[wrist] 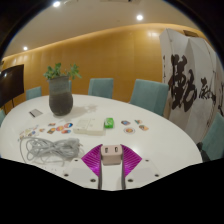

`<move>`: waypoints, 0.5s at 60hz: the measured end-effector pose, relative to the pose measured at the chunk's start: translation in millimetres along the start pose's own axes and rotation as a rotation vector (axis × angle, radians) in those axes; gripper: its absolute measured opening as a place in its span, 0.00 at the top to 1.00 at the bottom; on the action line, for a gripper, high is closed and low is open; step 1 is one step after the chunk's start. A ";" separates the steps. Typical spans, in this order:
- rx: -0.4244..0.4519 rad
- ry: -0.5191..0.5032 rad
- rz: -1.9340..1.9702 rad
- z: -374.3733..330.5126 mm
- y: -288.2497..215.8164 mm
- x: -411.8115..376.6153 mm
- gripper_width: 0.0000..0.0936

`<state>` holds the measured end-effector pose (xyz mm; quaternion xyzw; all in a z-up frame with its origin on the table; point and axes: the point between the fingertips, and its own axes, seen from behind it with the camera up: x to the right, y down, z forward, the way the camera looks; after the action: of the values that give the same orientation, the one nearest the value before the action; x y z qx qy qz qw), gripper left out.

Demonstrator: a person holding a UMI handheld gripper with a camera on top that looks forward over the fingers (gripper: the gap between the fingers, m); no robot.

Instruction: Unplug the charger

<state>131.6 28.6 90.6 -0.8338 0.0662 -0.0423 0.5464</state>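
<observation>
Item: charger [111, 153], white, clamped between both pads of gripper [111, 165]; cable bundle [50, 149] well off to one side. Risk: skewed pull slips the grip

Round white table [150, 140]: potted plant [60, 90], tangled white cable [48, 149], green box [88, 125], scattered small items.
</observation>
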 end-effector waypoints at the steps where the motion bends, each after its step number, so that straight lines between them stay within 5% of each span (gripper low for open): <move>1: -0.019 0.004 -0.004 1.2 6.9 3.2 0.71; 16: -0.127 0.034 0.022 10.3 65.4 35.0 0.60; 30: -0.160 0.045 0.028 -28.3 56.3 49.0 0.11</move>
<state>172.4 -26.9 50.2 -0.8728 0.0935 -0.0481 0.4767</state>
